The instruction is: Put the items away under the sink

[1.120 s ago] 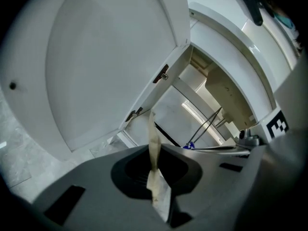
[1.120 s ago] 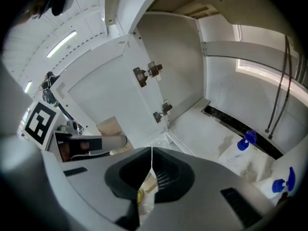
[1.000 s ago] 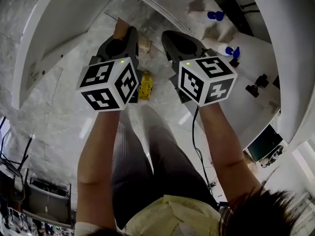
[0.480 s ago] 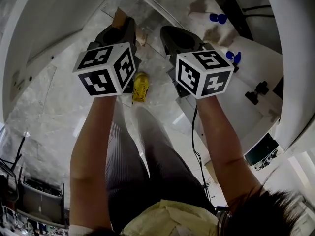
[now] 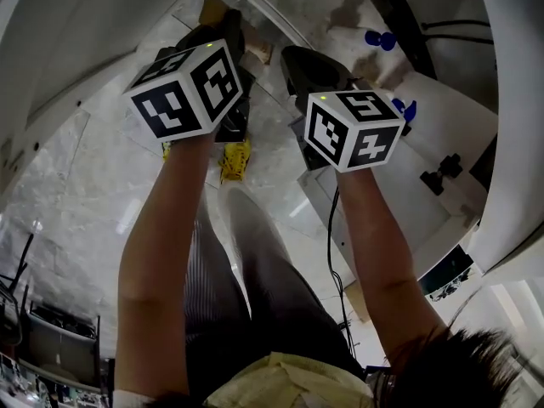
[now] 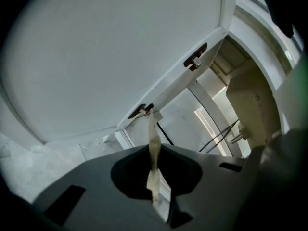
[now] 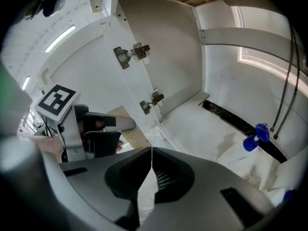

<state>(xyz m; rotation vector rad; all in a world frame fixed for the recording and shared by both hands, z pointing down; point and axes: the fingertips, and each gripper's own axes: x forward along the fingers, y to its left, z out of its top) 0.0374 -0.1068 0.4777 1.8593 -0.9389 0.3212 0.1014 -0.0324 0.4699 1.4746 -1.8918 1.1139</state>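
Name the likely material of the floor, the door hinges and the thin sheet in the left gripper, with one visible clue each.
The floor looks like polished stone or stone-look tile: grey veining, glossy reflections, joint lines. The door hinges look like metal, probably plated steel: silvery sheen. The thin sheet held in the left gripper is possibly cardboard: pale tan, matte, very thin edge-on, slightly wavy.

The cabinet floor (image 7: 192, 117) seems clear beside the spray bottle (image 7: 251, 141).
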